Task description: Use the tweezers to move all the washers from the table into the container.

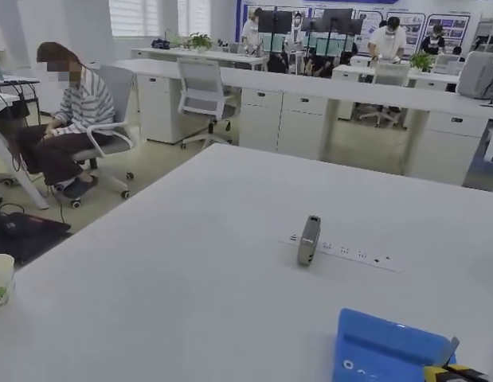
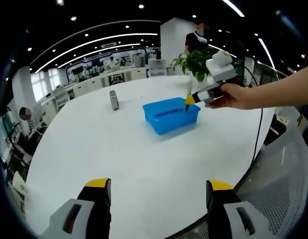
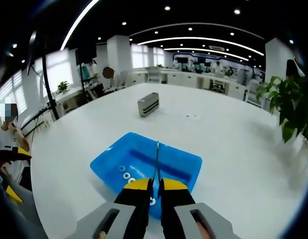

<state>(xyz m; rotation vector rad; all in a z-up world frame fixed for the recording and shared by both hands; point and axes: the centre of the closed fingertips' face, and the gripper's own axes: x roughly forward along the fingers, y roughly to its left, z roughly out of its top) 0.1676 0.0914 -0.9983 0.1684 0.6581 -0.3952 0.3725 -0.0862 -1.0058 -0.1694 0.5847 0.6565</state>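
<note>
Over the blue plastic container (image 3: 183,167), my right gripper (image 3: 155,183) is clenching thin metal tweezers (image 3: 157,157) above silver washers (image 3: 126,175) lying inside; I'm aiming for a low, gentle drop. Meanwhile my left gripper (image 2: 158,185) is hanging released.

**Table** (image 2: 144,149): white, smooth, low satin sheen. **Container** (image 3: 188,167): blue translucent plastic with glossy, smooth walls. **Washers** (image 3: 126,175) inside it: pale rings that look metallic, too small to judge the finish. **Tweezers** (image 3: 157,159), pinched between the fingers of my right gripper (image 3: 154,185): thin bare metal, dull grey. My fingers, on the left gripper (image 2: 158,184) as well: matt grey moulded plastic with smooth yellow tips, slightly shinier. **Ribbed block** (image 3: 148,104) on the table: grey, brushed-metal look. **Cup** (image 1: 1,278): white paper, matt.
</note>
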